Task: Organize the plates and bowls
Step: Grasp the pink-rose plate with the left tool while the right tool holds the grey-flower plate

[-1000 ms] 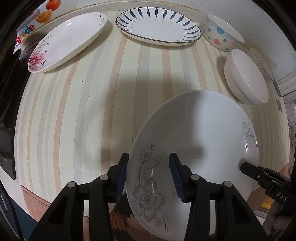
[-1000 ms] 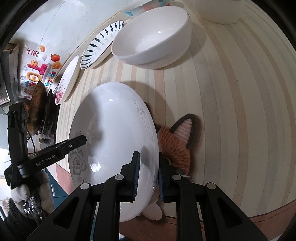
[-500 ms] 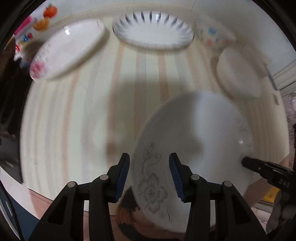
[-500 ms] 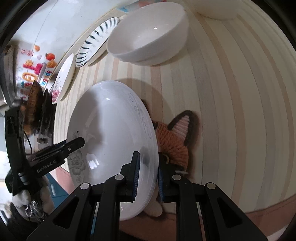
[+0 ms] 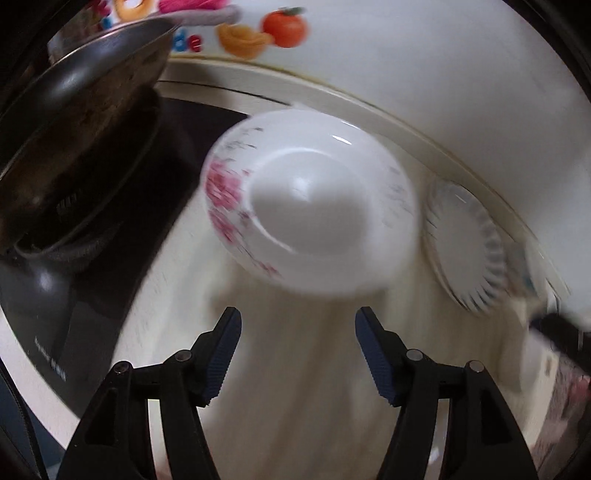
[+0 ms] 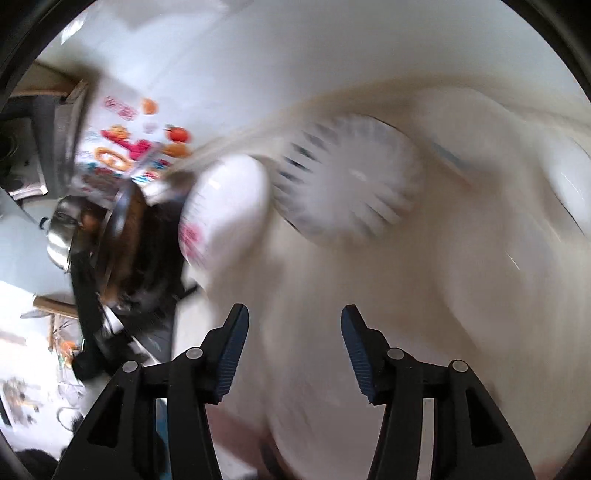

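A white plate with pink flowers [image 5: 310,206] lies on the striped table, just ahead of my open, empty left gripper [image 5: 297,354]. A white plate with dark blue rim strokes [image 5: 465,247] lies to its right. In the blurred right wrist view the pink-flower plate [image 6: 225,210] is at centre left and the blue-stroke plate [image 6: 351,181] ahead of my open, empty right gripper [image 6: 293,350]. A large white blurred shape, perhaps the big plate [image 6: 461,332], fills the lower right of that view.
A dark wok [image 5: 81,125] sits on a black stove [image 5: 92,295] at the table's left edge. The white wall with fruit stickers [image 5: 258,33] runs close behind the plates. A white bowl [image 6: 569,177] is at the far right of the right wrist view.
Both grippers have let go of the big white flower plate and opened wide. Both have swung fast toward the back left, to the pink-flower and blue-stroke plates.
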`<action>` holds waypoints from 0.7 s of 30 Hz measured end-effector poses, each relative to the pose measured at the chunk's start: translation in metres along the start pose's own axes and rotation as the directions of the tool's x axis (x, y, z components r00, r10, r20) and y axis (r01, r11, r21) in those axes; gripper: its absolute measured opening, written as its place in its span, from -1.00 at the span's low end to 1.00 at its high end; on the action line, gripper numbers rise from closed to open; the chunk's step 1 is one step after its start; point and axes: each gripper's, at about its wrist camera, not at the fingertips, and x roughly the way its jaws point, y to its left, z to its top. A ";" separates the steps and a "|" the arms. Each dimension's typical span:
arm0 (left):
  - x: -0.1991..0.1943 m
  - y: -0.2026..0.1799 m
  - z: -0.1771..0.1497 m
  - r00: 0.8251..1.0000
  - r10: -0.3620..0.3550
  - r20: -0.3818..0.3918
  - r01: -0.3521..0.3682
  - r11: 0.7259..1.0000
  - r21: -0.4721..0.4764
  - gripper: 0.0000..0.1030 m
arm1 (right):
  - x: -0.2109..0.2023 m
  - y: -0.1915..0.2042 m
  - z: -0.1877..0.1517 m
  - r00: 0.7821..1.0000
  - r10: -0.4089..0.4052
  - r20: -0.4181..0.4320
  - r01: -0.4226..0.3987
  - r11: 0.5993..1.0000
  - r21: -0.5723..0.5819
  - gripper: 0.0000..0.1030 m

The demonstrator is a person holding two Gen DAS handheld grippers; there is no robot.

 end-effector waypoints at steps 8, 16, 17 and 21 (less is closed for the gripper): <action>0.038 0.020 0.039 0.998 0.066 0.013 -0.066 0.997 -0.038 0.21 | 0.145 0.053 0.120 0.998 -0.035 -0.052 0.024 0.981 -0.193 0.06; 0.063 0.033 0.058 0.996 0.086 0.012 -0.085 0.994 -0.070 -0.20 | 0.215 0.044 0.155 0.996 0.009 -0.087 -0.022 0.988 -0.154 -0.46; 0.061 0.036 0.056 0.995 0.093 0.018 -0.092 0.993 -0.074 -0.32 | 0.218 0.042 0.157 0.996 0.032 -0.079 -0.044 0.988 -0.148 -0.45; 0.063 0.039 0.053 0.994 0.100 0.047 -0.097 0.993 -0.060 -0.39 | 0.217 0.037 0.157 0.996 0.056 -0.072 -0.065 0.989 -0.136 -0.49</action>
